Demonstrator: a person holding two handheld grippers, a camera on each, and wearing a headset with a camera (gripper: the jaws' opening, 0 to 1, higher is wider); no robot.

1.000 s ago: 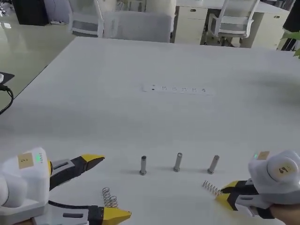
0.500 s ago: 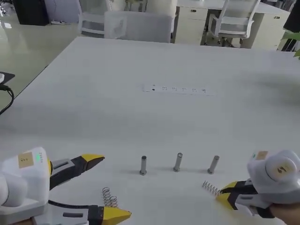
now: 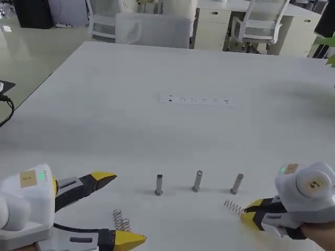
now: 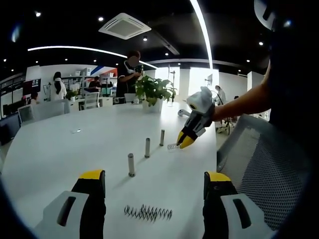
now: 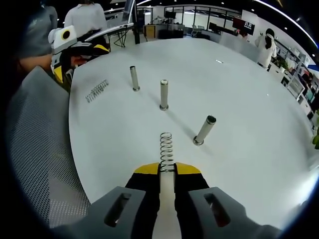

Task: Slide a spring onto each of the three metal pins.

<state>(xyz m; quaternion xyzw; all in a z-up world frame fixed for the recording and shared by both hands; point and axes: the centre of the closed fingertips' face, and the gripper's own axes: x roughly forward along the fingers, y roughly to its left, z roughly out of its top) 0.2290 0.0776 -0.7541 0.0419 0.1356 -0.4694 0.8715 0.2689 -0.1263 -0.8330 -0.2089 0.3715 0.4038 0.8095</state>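
One thin wire spring [image 5: 166, 148] is pinched endwise by the right tool [image 5: 167, 168], plainest in the right gripper view, its axis pointed toward the grey metal pins [image 5: 163, 94]; the left tool [image 4: 154, 175] is spread.

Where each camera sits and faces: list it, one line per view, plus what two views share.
Head view: on the person's head, facing forward and down at the table, three pins, open left gripper and right gripper shut on a spring.
Left gripper view: on the left gripper, facing along its jaws past two loose springs to the pins; a forearm shows.
Right gripper view: on the right gripper, facing along its jaws and spring toward the pins.
Shared: both gripper views show the pins and the other gripper.
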